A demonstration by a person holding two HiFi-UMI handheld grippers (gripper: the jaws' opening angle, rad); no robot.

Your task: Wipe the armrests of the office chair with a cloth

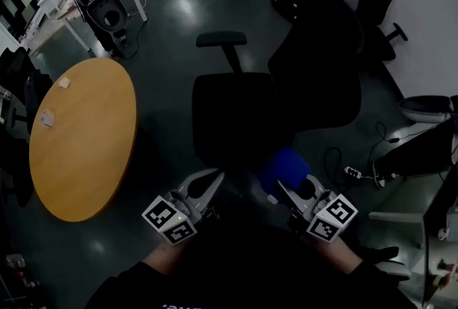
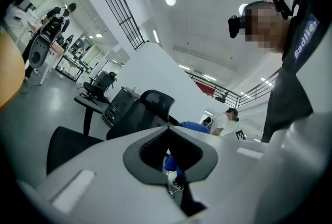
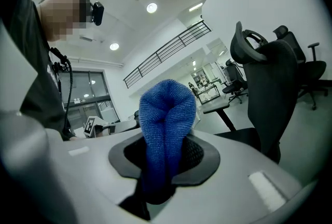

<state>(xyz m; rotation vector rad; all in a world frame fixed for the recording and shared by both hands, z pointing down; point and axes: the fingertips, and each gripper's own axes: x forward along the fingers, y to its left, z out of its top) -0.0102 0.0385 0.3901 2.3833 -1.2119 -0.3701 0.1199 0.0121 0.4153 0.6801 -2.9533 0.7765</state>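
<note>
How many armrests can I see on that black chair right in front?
1. One armrest sticks up on the far side of the office chair. The near one may be hidden beneath the blue cloth held in the right tool.

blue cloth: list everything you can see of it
The blue cloth looks like plush, knitted microfibre, folded double into a rounded bunch. The right gripper is shut on its lower part, and the fold stands up past the jaws. In the head view it is near the front corner of the black office chair. Whether it touches the chair can't be told.
</note>
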